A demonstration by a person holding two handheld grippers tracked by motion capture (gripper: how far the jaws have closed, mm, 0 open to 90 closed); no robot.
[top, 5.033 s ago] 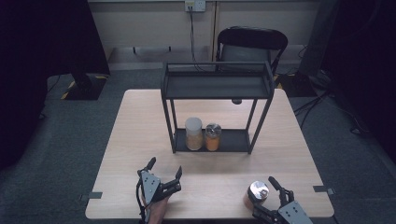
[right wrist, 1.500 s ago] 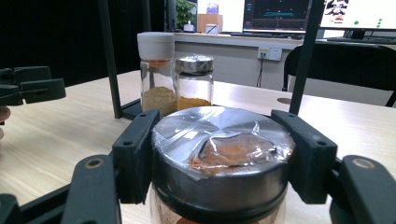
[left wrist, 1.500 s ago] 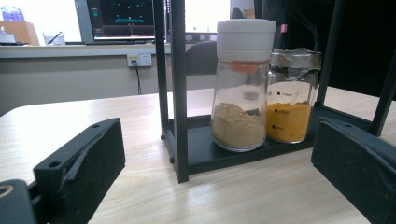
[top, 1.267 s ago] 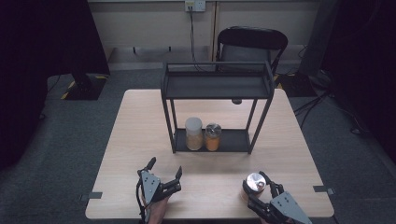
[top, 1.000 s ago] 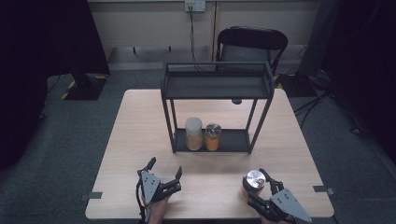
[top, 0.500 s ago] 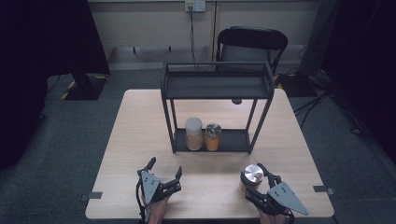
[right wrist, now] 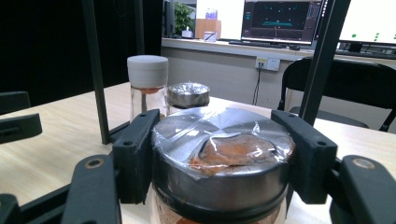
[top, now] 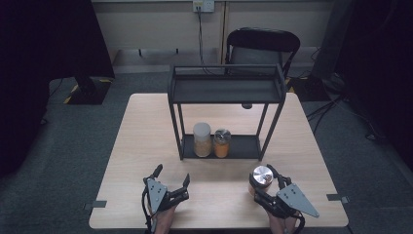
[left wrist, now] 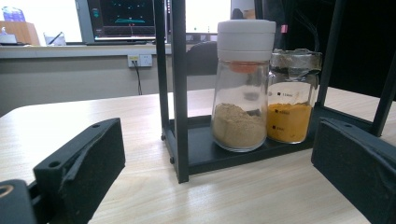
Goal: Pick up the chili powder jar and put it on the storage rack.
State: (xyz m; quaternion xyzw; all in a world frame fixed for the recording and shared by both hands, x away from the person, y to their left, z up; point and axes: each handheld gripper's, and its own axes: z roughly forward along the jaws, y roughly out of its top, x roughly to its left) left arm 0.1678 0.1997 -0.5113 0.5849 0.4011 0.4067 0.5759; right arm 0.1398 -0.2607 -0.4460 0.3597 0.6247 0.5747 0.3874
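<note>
At the lower right of the high view, the right gripper (top: pixel 263 184) is clamped on a glass spice jar with a foil-wrapped metal lid (top: pixel 261 176) above the pale wooden table (top: pixel 146 131). At lower left, the left gripper (top: pixel 171 178) rests with jaws apart, empty.

Pretty dim room overall. Grey carpet floor (top: pixel 78 146), light wooden table (top: pixel 146 126) in the middle, a black chair (top: pixel 263 44) tucked behind it. Beige wall (top: pixel 156 24) has a power socket (top: pixel 203 5) with a cable hanging down. Monitors (right wrist: pixel 280 21) glow on a back counter.
</note>
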